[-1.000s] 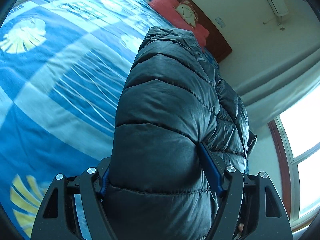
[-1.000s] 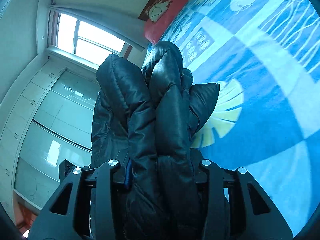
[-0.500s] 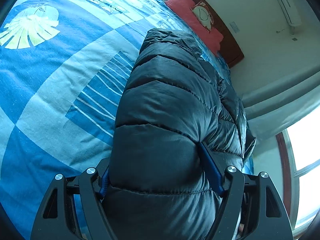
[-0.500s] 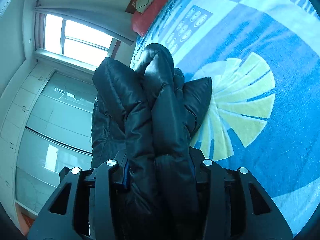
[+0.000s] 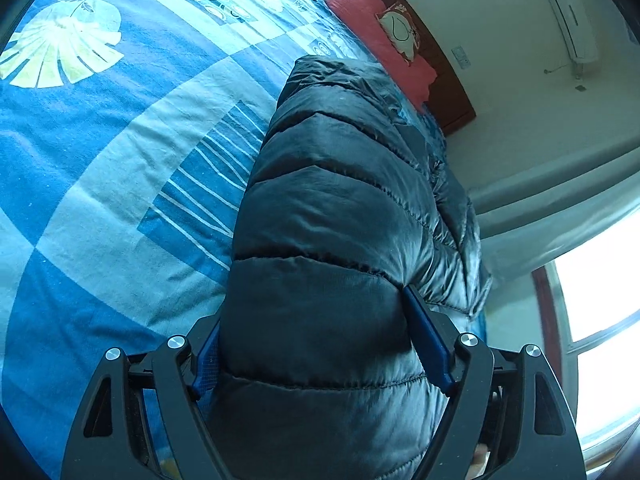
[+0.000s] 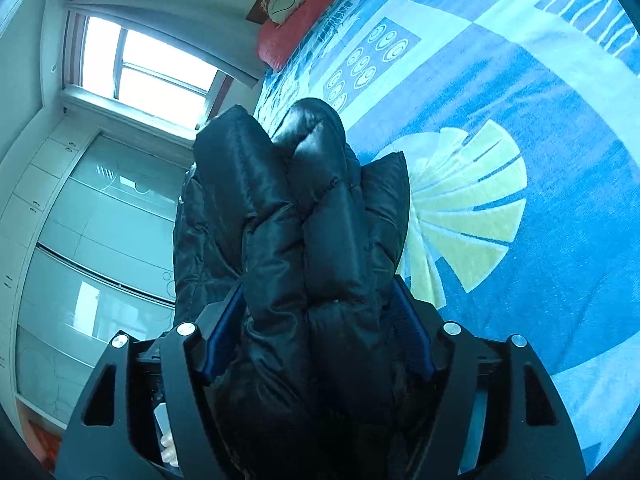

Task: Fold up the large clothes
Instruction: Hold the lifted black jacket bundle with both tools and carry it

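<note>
A dark quilted puffer jacket (image 5: 336, 216) fills the middle of the left wrist view, stretching away over the blue patterned bedspread (image 5: 100, 152). My left gripper (image 5: 320, 336) is shut on a thick fold of it between its blue pads (image 5: 430, 340). In the right wrist view the same jacket (image 6: 304, 216) is bunched in several folds, and my right gripper (image 6: 320, 328) is shut on that bunch, held above the bedspread (image 6: 520, 100). The jacket hides the fingertips of both grippers.
A red pillow (image 5: 384, 40) lies at the head of the bed by a dark wooden headboard (image 5: 440, 68). A bright window (image 6: 140, 68) and a glass-fronted wardrobe (image 6: 80, 240) stand beside the bed. An air conditioner (image 5: 568, 12) hangs on the wall.
Both grippers have moved along the bed with the jacket still held. The bedspread pattern has slid past beneath, and the yellow leaf print now lies closer under the right gripper.
</note>
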